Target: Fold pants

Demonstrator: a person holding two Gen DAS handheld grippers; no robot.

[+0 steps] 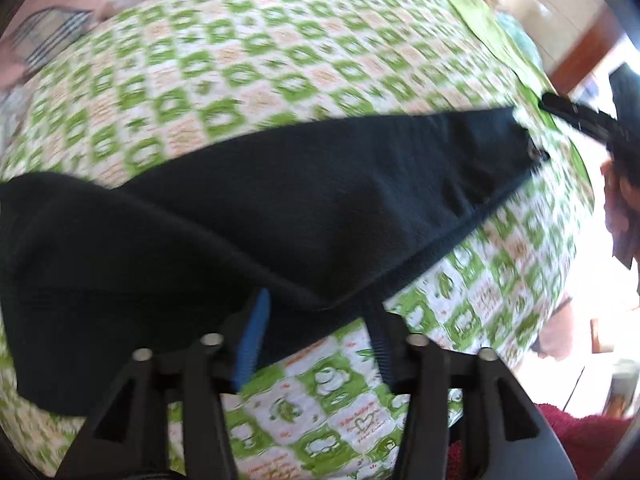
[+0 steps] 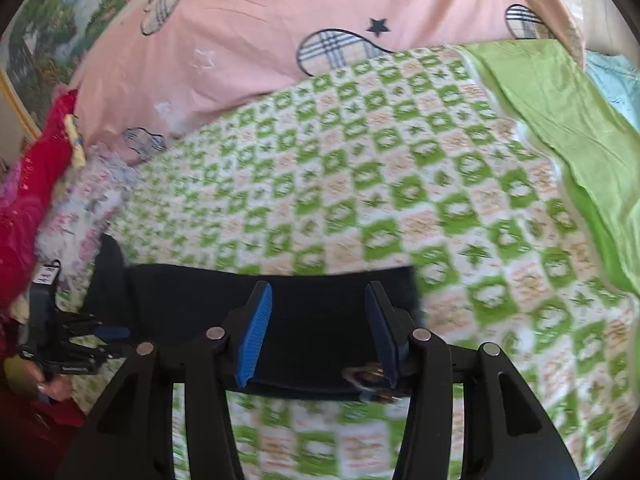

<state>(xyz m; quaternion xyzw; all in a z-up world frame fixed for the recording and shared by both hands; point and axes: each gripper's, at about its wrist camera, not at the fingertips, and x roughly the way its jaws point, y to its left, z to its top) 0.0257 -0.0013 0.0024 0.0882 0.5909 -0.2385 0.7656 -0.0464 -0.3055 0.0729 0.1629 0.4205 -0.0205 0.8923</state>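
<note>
Underneath everything lies a quilt (image 2: 360, 184) checked in green, white and peach, with small cartoon figures in the green squares. Ahead of the right gripper (image 2: 318, 332), past the quilt, lies a pink sheet (image 2: 260, 32) with plaid racket shapes and a dark star; a plain green cloth (image 2: 560, 120) runs along the quilt to that gripper's right, and red fabric (image 2: 32, 184) is heaped to its left.

Orange script fills some white squares near the left gripper (image 1: 316, 340), too small and blurred to read. A white tag on the left gripper's body, seen in the right wrist view, carries marks that are likewise illegible.

Dark navy pants (image 1: 260, 200) stretch across the quilt just ahead of both grippers. The right gripper's jaws stand wide apart over the waistband, gripping nothing, a metal clasp beside its right finger. The left gripper's jaws are also spread, with the cloth's edge draped over the fingertips; whether it pinches the cloth I cannot tell.
</note>
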